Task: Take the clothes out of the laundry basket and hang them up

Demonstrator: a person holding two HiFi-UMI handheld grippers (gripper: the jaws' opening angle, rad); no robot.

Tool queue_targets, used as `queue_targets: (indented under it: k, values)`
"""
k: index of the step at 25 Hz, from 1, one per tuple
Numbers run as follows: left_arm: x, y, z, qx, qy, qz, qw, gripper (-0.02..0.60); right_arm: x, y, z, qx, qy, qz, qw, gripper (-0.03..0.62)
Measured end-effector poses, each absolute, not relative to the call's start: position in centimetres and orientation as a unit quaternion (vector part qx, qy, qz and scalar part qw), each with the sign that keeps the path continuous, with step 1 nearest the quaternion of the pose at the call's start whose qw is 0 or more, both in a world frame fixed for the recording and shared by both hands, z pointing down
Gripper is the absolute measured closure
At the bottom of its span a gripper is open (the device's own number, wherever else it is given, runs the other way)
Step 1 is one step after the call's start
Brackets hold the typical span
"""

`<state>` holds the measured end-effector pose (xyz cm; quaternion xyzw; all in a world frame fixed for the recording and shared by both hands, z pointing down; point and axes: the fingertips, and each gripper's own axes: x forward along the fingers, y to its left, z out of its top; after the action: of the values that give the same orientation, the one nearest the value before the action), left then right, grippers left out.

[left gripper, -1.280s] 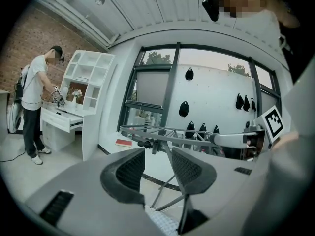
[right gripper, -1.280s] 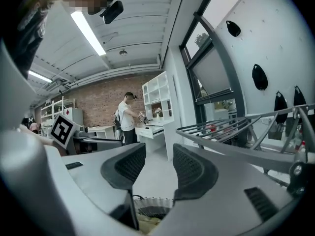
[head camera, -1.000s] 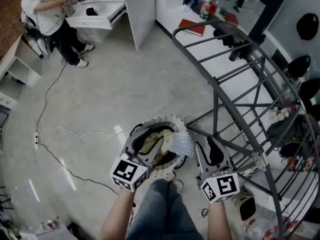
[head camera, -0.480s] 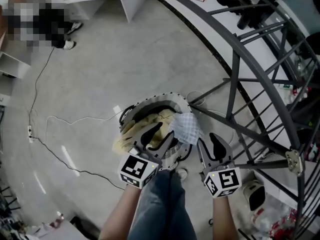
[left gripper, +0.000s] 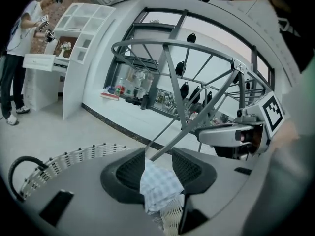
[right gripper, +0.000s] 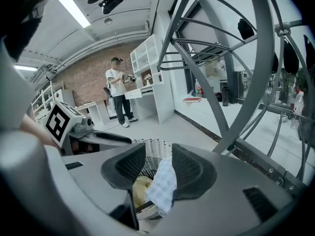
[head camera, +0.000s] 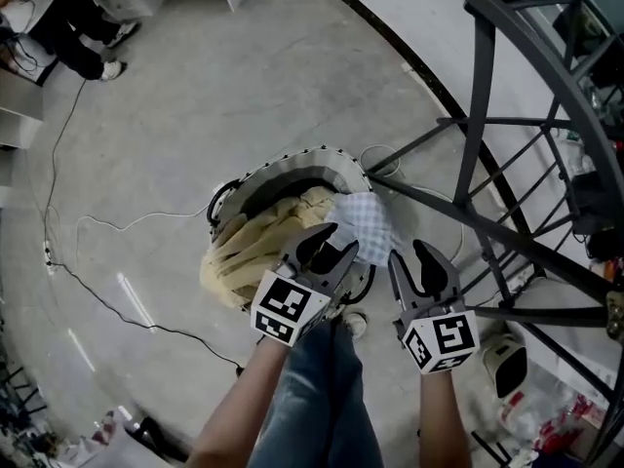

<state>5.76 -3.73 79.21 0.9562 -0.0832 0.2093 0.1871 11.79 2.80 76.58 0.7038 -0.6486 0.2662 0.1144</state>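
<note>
Risk: our left gripper (head camera: 329, 248) and right gripper (head camera: 426, 261) gape unladen; checked cloth (head camera: 363, 224) ahead could snag basket (head camera: 292, 160) rim when we pull.

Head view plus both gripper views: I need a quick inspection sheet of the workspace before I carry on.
Surface: grey polished concrete floor.
Job's things: white round woven laundry basket holds a beige crumpled garment; white-and-blue checked cloth at its right rim; dark grey metal drying rack stands alongside.
Clutter: pale rounded object under the rack, unidentified.
Grippers: left hand-held gripper over the basket, right hand-held gripper beside it; both open, gripping nothing.
Cables: thin black cable and white cable trail across the floor.
Surroundings: another person at a white shelving unit.
</note>
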Motion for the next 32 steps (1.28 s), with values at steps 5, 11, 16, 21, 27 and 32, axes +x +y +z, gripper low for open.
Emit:
queue_targets:
  k: [5, 11, 16, 21, 27, 32]
  values:
    - [6.5, -1.9, 84.2, 0.951, -0.05, 0.245, 0.183, 0.391, 12.3, 3.1, 78.0, 0.702, -0.651, 0.263, 0.12, 0.428]
    - [6.3, -0.2, 88.6, 0.941, -0.022, 0.286, 0.182, 0.39, 12.8, 3.1, 79.3, 0.699, -0.654, 0.26, 0.127, 0.428]
    - [7.5, 0.3, 90.6, 0.933, -0.006, 0.289, 0.215, 0.387, 13.0, 2.5, 80.1, 0.697, -0.657, 0.258, 0.128, 0.428]
    - [8.8, 1.2, 91.9, 0.923, 0.022, 0.295, 0.247, 0.389, 13.1, 2.0, 80.6, 0.697, -0.657, 0.254, 0.13, 0.428]
    - [9.5, 2.2, 92.2, 0.916, 0.045, 0.298, 0.266, 0.509, 13.2, 2.1, 80.2, 0.704, -0.65, 0.256, 0.129, 0.428]
    - [9.3, 2.3, 92.3, 0.913, 0.049, 0.299, 0.272, 0.547, 13.2, 2.5, 80.5, 0.698, -0.657, 0.251, 0.134, 0.428]
